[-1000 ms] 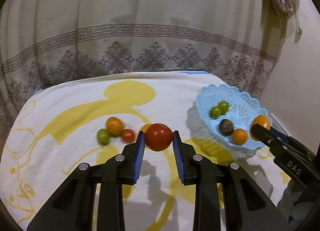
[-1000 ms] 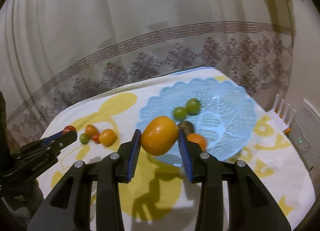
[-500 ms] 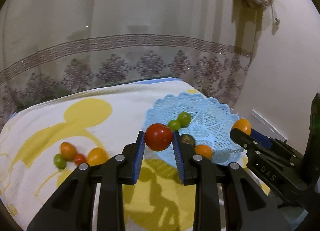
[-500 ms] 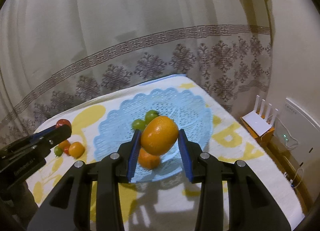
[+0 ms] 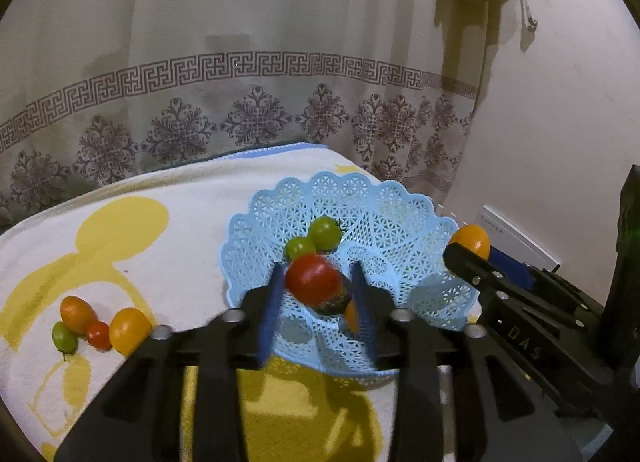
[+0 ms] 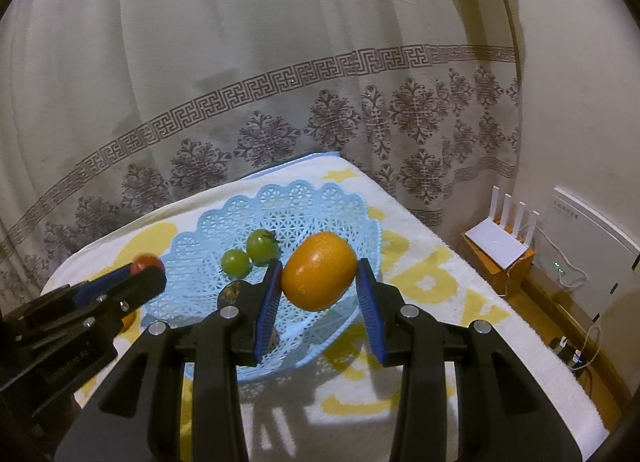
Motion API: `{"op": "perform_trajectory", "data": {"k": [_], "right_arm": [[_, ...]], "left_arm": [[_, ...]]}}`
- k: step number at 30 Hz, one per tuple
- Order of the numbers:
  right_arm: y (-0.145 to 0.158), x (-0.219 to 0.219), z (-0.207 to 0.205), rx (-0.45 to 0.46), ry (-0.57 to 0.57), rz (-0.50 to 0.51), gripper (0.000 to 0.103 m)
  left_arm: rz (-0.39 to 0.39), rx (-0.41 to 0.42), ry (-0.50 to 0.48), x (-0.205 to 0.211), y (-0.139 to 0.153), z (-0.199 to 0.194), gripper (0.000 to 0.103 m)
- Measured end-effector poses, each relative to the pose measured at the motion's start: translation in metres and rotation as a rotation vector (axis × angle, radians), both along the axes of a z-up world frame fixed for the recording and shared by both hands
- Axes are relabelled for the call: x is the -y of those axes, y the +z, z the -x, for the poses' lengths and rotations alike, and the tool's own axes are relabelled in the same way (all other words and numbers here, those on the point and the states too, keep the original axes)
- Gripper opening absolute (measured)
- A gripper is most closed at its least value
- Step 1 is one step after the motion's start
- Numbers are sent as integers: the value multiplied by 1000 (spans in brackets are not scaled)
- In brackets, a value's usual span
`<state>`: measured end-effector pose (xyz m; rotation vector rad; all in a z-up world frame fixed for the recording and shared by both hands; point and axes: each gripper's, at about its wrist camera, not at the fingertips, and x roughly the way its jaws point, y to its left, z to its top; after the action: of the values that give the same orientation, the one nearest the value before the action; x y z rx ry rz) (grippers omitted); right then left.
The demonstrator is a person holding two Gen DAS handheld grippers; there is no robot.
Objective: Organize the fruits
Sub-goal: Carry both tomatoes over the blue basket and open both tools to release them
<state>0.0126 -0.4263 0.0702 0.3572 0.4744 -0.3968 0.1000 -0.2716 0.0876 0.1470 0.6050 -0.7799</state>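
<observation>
The left gripper (image 5: 318, 302) stands parted around the red tomato (image 5: 313, 279), above the blue basket (image 5: 384, 222). The right gripper (image 6: 318, 294) stands parted around the orange fruit (image 6: 319, 271); contact is unclear.

Home bedroom: patterned curtain (image 6: 280, 110), towel-covered bed (image 5: 168, 198), wifi router (image 6: 502, 236).

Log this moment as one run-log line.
left gripper: open, red tomato dropping | right gripper: open, orange dropping | both above blue basket | four fruits on blanket

Red tomato (image 5: 313, 279) and orange (image 6: 319, 276) above blue basket (image 5: 404, 222).
</observation>
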Motion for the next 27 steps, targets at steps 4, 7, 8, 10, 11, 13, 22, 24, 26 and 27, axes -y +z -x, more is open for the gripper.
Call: {"op": "perform_trajectory", "data": {"k": [4, 7, 8, 10, 11, 13, 22, 24, 26, 27], "right_arm": [[-2, 3, 0, 3, -25, -8, 40], [0, 2, 5, 30, -47, 13, 47], [2, 1, 7, 40, -50, 25, 49], [4, -3, 9, 52, -57, 54, 50], [4, -6, 10, 54, -59, 70, 50], [2, -9, 9, 47, -62, 91, 50], [-5, -17, 8, 32, -67, 130, 51], [-5, -18, 8, 35, -73, 131, 51], [-5, -17, 9, 38, -78, 129, 51], [-5, -16, 9, 37, -79, 128, 51]], "left_arm": [[6, -1, 35, -6, 0, -6, 63], [13, -21, 63, -12, 0, -12, 65], [16, -24, 74, -15, 0, -14, 65], [18, -30, 87, -18, 0, -17, 66], [19, -32, 92, -19, 1, -18, 66], [18, -35, 97, -20, 1, -18, 68], [18, -38, 103, -24, 3, -18, 74], [21, -43, 110, -25, 2, -18, 79], [27, -50, 114, -26, 2, -19, 81], [28, -54, 116, -27, 2, -20, 81]]}}
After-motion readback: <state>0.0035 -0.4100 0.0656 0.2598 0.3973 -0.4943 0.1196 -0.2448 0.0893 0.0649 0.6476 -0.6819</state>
